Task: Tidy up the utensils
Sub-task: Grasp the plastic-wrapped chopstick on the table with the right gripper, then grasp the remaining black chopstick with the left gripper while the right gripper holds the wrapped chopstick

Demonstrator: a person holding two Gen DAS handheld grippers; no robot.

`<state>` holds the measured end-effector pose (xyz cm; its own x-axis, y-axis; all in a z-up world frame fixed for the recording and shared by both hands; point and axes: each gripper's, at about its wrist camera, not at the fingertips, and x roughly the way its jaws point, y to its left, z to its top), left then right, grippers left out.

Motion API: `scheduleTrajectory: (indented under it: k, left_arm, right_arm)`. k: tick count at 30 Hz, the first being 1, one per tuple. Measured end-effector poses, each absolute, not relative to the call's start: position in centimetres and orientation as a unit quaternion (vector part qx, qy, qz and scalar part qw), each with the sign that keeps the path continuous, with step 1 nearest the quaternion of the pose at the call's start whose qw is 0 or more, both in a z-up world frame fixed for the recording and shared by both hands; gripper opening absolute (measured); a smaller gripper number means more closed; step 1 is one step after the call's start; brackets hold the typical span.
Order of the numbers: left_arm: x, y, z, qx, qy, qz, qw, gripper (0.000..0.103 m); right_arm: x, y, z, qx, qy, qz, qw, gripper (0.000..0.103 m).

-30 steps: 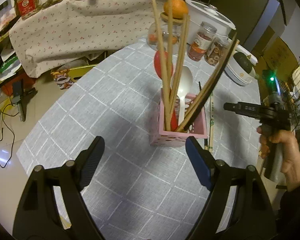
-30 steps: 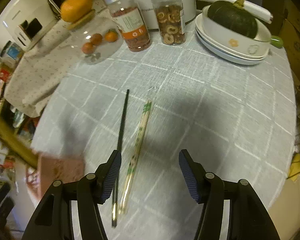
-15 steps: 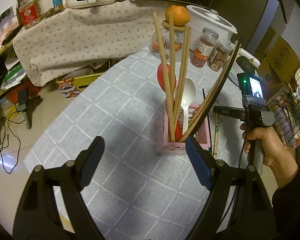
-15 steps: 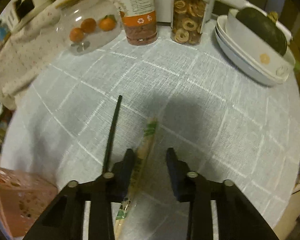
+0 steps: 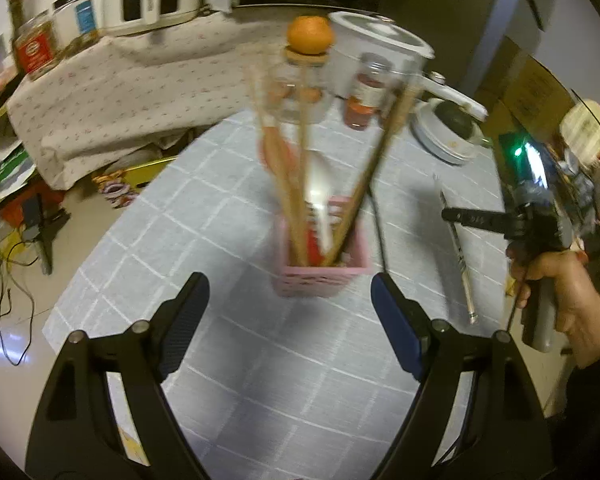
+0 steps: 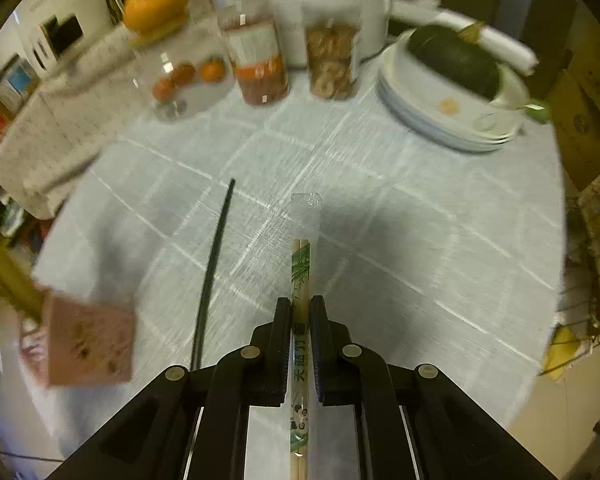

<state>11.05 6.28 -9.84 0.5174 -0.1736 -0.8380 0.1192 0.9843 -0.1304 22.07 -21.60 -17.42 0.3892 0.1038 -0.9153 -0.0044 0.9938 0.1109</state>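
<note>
A pink utensil holder (image 5: 320, 276) stands on the grey checked tablecloth (image 5: 260, 360) with several wooden chopsticks, a white spoon and a red utensil in it; it also shows in the right wrist view (image 6: 86, 344). My left gripper (image 5: 288, 320) is open and empty, just in front of the holder. My right gripper (image 6: 300, 312) is shut on a wrapped pair of bamboo chopsticks (image 6: 301, 268), held right of the holder. In the left wrist view the right gripper (image 5: 460, 216) holds the wrapped pair (image 5: 458, 256). A black chopstick (image 6: 214, 264) lies on the cloth between holder and gripper.
At the table's far side stand a glass jar (image 6: 180, 80) with an orange (image 6: 156, 4) on top, two snack jars (image 6: 256, 64), a white pot (image 5: 376, 44) and stacked plates (image 6: 440, 120) holding a dark squash. A cloth-covered shelf (image 5: 120, 92) is left of the table.
My right gripper has closed on the wrapped chopsticks and now holds them. My left gripper stayed open and drew back slightly from the holder.
</note>
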Motion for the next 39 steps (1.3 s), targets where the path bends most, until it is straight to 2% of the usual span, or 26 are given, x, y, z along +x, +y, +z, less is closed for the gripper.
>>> scheduleTrajectory:
  k: [4,9,16,19,21,23,34,37,39]
  left_arm:
    - [9.6,2.9,-9.1,-0.015,0.477,-0.122,0.870,0.083]
    - [8.9,-2.7,-9.2,0.027,0.472,-0.154,0.867,0.083]
    - [12.5,-10.3,-11.8,0.077,0.491,-0.162,0.853,0.083]
    - [15.7,-12.2,-13.9,0.095,0.506,-0.138,0.846,0.072]
    - [18.0,-12.9,-15.5,0.102,0.515,-0.115,0.843,0.051]
    - [20.8,-12.9,-17.5,0.100,0.532,-0.093,0.836,0.041]
    - [27.7,-12.2,-23.7,0.092,0.573,-0.018,0.814,0.036]
    - [28.0,-11.8,-24.0,0.063,0.582,-0.029,0.810,0.028]
    - [28.0,-11.6,-24.1,0.049,0.587,-0.042,0.807,0.015]
  right_arm:
    - [19.3,-23.2,-15.3,0.057,0.540,0.028,0.839,0.009]
    - [17.3,-25.4,-15.6,0.084,0.542,0.027,0.835,0.009]
    - [16.3,-29.0,-16.4,0.115,0.547,0.035,0.828,0.010]
    - [16.4,-29.8,-16.7,0.113,0.546,0.039,0.829,0.010]
    - [16.7,-30.4,-16.9,0.115,0.544,0.043,0.830,0.010]
    - [17.0,-30.7,-17.2,0.113,0.541,0.048,0.832,0.010]
    - [17.4,-31.9,-18.0,0.110,0.542,0.053,0.832,0.010]
    - [17.5,-32.4,-18.2,0.115,0.541,0.050,0.831,0.010]
    - [17.4,-32.6,-18.3,0.118,0.542,0.047,0.831,0.010]
